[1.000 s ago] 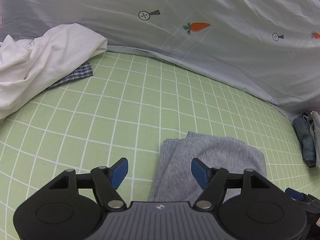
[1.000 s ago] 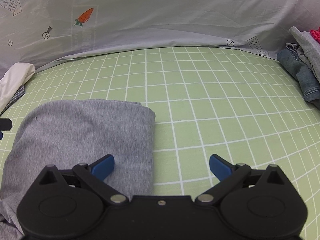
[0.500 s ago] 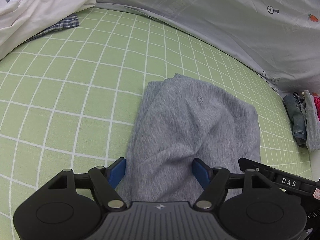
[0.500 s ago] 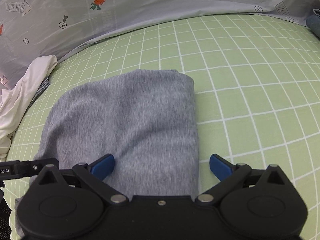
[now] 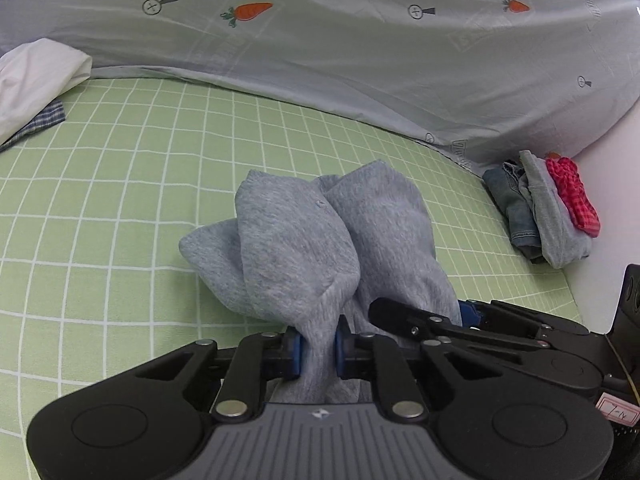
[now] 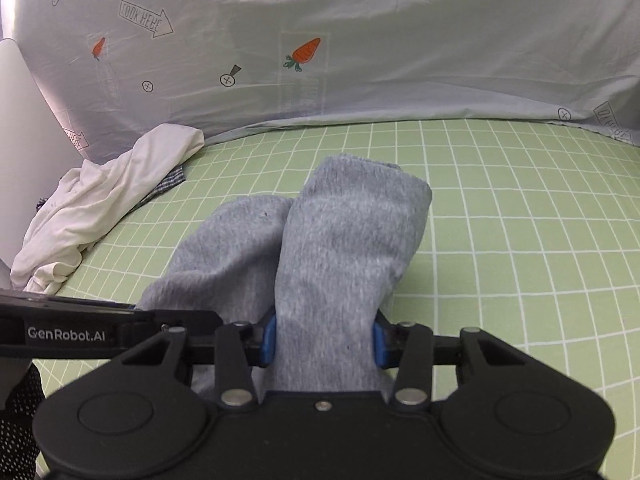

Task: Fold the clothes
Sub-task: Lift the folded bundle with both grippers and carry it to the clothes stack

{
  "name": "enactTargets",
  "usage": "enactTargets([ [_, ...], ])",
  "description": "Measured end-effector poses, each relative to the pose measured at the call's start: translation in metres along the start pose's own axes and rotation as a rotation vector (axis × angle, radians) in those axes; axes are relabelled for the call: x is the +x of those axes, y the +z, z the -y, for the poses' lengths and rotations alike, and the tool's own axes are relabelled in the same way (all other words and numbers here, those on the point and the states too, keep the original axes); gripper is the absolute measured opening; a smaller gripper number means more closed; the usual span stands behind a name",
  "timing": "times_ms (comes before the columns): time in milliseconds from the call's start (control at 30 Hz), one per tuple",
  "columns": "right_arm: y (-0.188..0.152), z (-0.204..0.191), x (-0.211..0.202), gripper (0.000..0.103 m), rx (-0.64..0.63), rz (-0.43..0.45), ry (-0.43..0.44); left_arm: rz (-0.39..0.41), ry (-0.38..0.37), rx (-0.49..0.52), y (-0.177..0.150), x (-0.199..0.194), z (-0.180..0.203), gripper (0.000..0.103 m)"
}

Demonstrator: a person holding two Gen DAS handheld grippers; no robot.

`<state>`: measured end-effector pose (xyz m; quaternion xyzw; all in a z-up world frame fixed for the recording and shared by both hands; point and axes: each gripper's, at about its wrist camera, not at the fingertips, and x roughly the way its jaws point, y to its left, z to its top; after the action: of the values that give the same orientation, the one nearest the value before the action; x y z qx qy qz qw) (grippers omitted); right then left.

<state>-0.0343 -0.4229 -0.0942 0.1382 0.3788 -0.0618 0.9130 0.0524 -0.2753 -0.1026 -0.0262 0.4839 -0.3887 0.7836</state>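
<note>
1. The soft grey knit garment (image 5: 304,240) is pinched at its near edge by the left tongs (image 5: 318,346) and the right tongs (image 6: 324,340).
2. It is bunched, partly lifted off the green checked bed sheet (image 5: 120,208).
3. Some folding seems done; more is left.
4. A folded clothes pile (image 5: 548,208) is seen far right.

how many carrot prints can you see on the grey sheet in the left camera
2: a large carrot print at upper left of the grey sheet, a small carrot print at upper right. Folds may hide more.
</note>
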Motion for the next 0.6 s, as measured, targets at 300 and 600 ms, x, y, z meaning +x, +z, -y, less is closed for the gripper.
enactTargets([
  [300,-0.038,0.053,-0.079,0.045,0.117,0.087,-0.134,-0.03,-0.106,0.144,-0.025,0.011,0.095,0.015],
  [600,-0.041,0.182,-0.157,0.045,0.068,0.118,-0.143,0.005,-0.126,0.127,-0.037,0.057,0.252,0.015],
])
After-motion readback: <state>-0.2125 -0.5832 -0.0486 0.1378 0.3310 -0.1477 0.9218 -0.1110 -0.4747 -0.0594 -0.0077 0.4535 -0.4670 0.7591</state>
